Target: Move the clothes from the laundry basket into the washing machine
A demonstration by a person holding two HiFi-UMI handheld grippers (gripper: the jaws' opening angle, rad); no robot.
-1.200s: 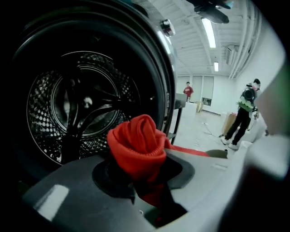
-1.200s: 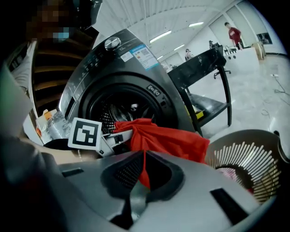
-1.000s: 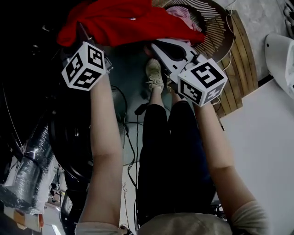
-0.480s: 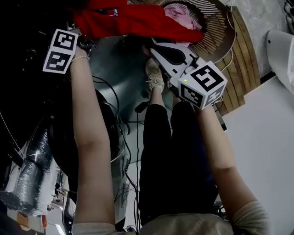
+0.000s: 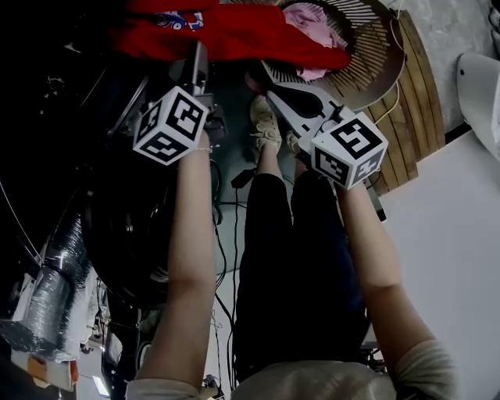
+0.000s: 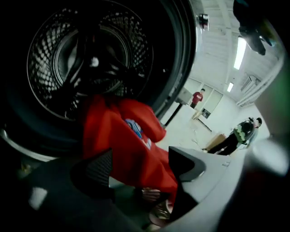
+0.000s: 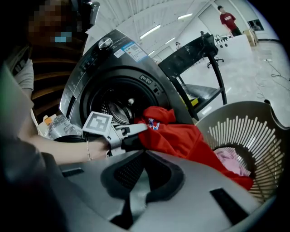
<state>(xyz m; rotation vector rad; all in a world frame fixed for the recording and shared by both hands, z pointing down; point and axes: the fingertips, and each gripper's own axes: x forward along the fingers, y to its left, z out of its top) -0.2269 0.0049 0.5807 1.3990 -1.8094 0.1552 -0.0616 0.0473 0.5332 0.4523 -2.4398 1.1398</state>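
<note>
Red garment (image 5: 234, 31) lies stretched between machine and basket. Long axis runs left to right in the head view. Left end, the one with the small blue-and-white print, points into the mouth of the washing machine (image 7: 113, 59). Right end trails over the rim of the laundry basket (image 5: 375, 62).

From the right gripper view the same cloth (image 7: 181, 136) slopes from the drum opening down and right to the basket (image 7: 244, 131). Whether the left end hangs or rests on the door seal I cannot tell.

Left gripper (image 5: 198, 55) sits at the left end of the garment, nose toward the machine and tilted down. Its jaws have just been opening and now stand wide apart, released. In the left gripper view (image 6: 140, 167) the red cloth (image 6: 127, 145) shows in the gap between them, and neither pad presses it. The perforated drum (image 6: 90, 59) is beyond, dark inside.

Right gripper (image 5: 269, 74) hangs near the basket's left rim, nose toward the garment's underside. Its jaws are clenched together with nothing between them (image 7: 145, 156). It touches no cloth that I can see.

A pink garment (image 5: 308, 19) lies in the basket bottom, under the red tail, also seen through the slats (image 7: 231, 161).

The wearer's shoes (image 5: 264, 125) are on the floor between machine and basket.
</note>
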